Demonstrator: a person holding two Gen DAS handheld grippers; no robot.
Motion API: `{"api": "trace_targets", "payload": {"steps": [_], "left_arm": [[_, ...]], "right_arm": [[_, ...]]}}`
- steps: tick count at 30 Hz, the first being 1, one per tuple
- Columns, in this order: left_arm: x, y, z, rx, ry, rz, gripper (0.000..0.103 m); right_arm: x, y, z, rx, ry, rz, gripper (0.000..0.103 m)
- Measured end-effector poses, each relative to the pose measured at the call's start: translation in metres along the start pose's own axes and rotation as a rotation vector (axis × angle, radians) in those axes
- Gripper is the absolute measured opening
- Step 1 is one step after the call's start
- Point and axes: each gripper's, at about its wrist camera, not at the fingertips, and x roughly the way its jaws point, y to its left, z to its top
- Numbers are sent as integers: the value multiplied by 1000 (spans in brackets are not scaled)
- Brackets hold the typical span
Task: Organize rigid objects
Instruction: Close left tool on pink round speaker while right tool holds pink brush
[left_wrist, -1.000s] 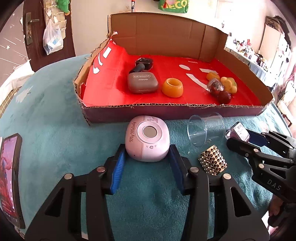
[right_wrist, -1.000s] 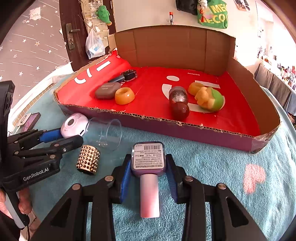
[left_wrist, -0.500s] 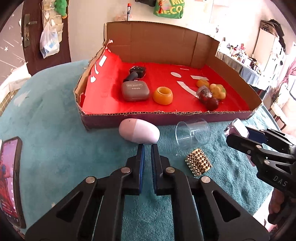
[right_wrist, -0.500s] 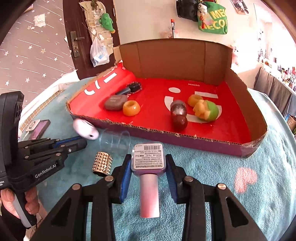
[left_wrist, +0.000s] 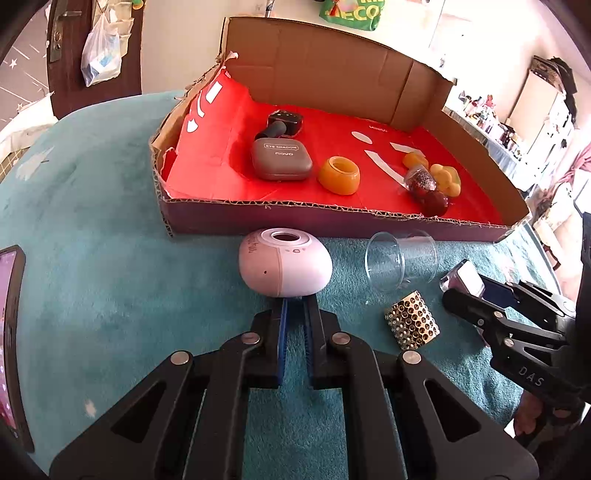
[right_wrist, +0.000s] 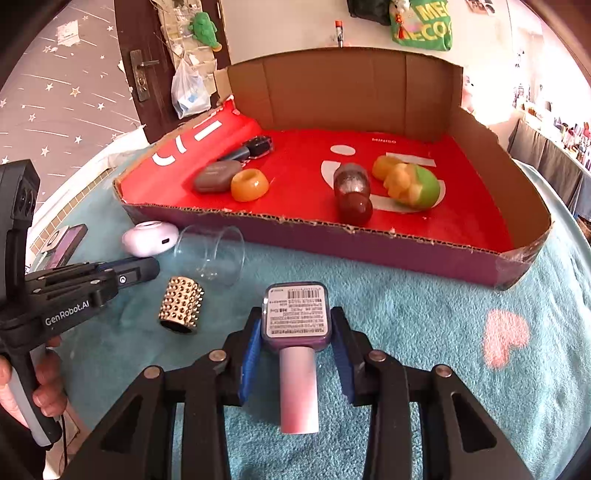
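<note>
Teal blanket (left_wrist: 110, 295), pink case (left_wrist: 284, 267) slipped free, left tongs (left_wrist: 295, 314) now closed empty

One cardboard box (right_wrist: 406, 254). Inside it: one grey case (left_wrist: 280, 160), one orange ring (left_wrist: 339, 175), one dark brush-like item (left_wrist: 282, 123), one glitter-filled capsule (right_wrist: 352, 182), one dark red ball (right_wrist: 355, 208), one yellow-and-green toy (right_wrist: 413, 186), one small orange piece (right_wrist: 382, 166) behind it. On the teal cloth (right_wrist: 424, 332): one pale egg-shaped gadget (left_wrist: 284, 267), one clear cup (left_wrist: 400, 260), one gold studded cylinder (right_wrist: 181, 304), one pink-handled labelled item (right_wrist: 297, 332). Two grippers, left (left_wrist: 295, 306) and right (right_wrist: 295, 328). One phone (left_wrist: 9, 332) at the left edge.
</note>
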Motion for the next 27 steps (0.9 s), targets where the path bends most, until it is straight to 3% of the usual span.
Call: {"api": "trace_targets", "payload": {"steps": [9, 27], "left_arm": [[-4, 8, 0, -61, 28, -50, 10], [-21, 9, -15, -65, 6, -2, 10]], "right_arm": [[0, -5, 1, 19, -3, 28, 40], [0, 3, -1, -3, -1, 28, 51]]}}
